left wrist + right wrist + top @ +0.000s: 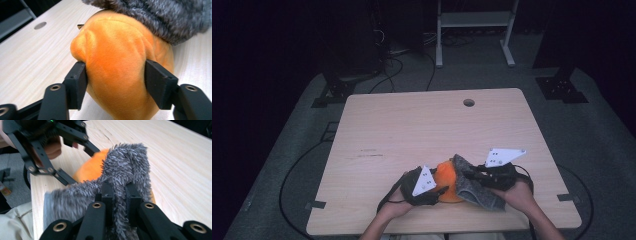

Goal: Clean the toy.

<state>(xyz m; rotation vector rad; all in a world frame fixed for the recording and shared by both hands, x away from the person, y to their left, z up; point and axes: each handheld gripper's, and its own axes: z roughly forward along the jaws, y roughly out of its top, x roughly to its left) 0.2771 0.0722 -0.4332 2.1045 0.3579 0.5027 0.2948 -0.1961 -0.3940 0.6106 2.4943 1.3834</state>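
At lower centre of the bench [412, 125], the orange plush [117, 62] is squeezed by the left claw [116, 82]; the grey furry cover [125, 170] is pinched by the right claw [117, 202], apparently only partly pulled off.

My left gripper [435, 192] and right gripper [472, 176]: matte black linkage frames, brass-ringed pivot holes, small dark screws. Fingers [78, 83] are flat, blocky black pads. Each gripper carries a white-grey three-cornered plate with black dots. Black cables trail from both. My arms are bare, beige trousers at my lap.
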